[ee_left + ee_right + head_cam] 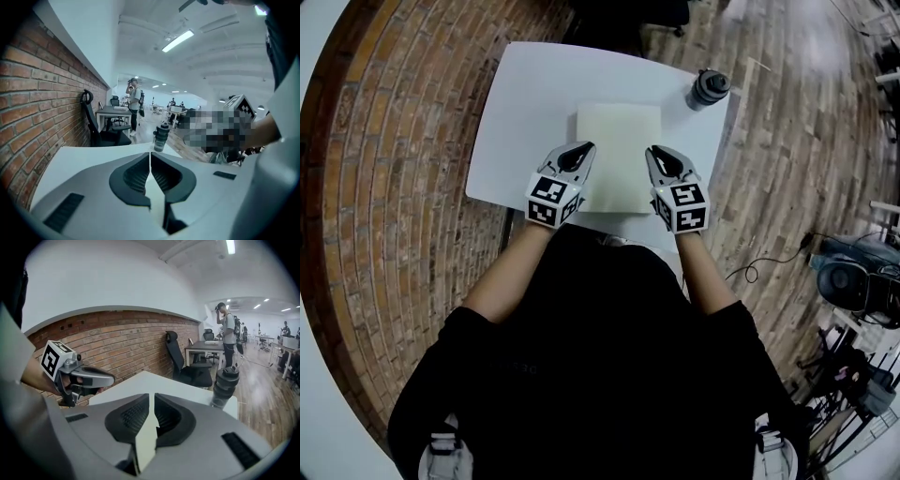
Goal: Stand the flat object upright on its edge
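Both side edges of the pale pad [619, 159], lying flat on the white tabletop [516, 112], are flanked, seemingly to tip it upright: left tongs [589, 148] pressed together and empty, right tongs [652, 151] slightly spread, gripping nothing.

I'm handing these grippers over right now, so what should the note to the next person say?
Left tongs: shut, empty, at the left edge of the flat sheet.
Right tongs: a crack apart, gripping nothing, at its right edge.
The flat sheet lies flat on the white table; a bottle stands at the far right corner.
Done: nothing yet.
Left to do: grip the sheet and stand it on its edge.
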`<state>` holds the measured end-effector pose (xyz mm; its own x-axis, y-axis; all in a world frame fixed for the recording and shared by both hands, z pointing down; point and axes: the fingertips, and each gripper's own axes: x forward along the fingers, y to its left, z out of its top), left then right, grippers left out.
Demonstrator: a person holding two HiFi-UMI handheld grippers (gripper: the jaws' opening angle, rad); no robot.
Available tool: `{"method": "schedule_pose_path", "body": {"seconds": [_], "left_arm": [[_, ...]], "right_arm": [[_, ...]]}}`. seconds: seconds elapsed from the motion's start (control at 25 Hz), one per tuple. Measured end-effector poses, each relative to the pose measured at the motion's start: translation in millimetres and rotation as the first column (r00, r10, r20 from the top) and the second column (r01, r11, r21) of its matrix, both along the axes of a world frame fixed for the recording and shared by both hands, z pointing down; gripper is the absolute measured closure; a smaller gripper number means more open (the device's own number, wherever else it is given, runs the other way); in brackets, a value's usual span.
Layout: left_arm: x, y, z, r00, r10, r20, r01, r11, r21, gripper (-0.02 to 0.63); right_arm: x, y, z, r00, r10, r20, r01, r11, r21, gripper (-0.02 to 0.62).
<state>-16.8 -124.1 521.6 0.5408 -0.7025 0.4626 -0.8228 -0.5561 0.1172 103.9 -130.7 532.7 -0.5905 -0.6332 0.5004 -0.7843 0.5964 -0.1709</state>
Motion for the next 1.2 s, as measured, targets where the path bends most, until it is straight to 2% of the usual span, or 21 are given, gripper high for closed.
{"method": "schedule_pose_path", "body": {"seconds": [0.24,0.48,0.6,0.8,0.88,1.0,1.2], "left_arm": [[-17,-15,47,0.997,-0.054,0.052,0.059,0.992,-0.112,0.583],[-33,-33,86,0.992,-0.101,0.071,0.115,0.965,-0.236,0.578],[-39,-40,103,0.988,-0.13,0.083,0.149,0.944,-0.296,0.504],[-51,-50,127,0.978,-0.176,0.109,0.205,0.903,-0.377,0.46],[-54,-52,137,0.976,-0.188,0.112,0.218,0.882,-0.419,0.429],[-56,-54,150,0.973,-0.201,0.114,0.231,0.855,-0.465,0.416],[-56,-56,166,0.97,-0.209,0.124,0.243,0.824,-0.511,0.394]], "right_arm": [[1,-15,36,0.999,0.034,-0.039,-0.037,0.997,-0.072,0.545],[-3,-28,69,0.993,0.059,-0.098,-0.073,0.986,-0.151,0.538],[-1,-33,84,0.989,0.068,-0.131,-0.093,0.977,-0.191,0.53],[10,-50,112,0.977,0.103,-0.186,-0.149,0.956,-0.251,0.503],[14,-56,124,0.974,0.102,-0.204,-0.16,0.944,-0.288,0.47],[18,-63,135,0.967,0.094,-0.235,-0.171,0.927,-0.334,0.434],[25,-67,156,0.958,0.088,-0.273,-0.195,0.898,-0.394,0.395]]}}
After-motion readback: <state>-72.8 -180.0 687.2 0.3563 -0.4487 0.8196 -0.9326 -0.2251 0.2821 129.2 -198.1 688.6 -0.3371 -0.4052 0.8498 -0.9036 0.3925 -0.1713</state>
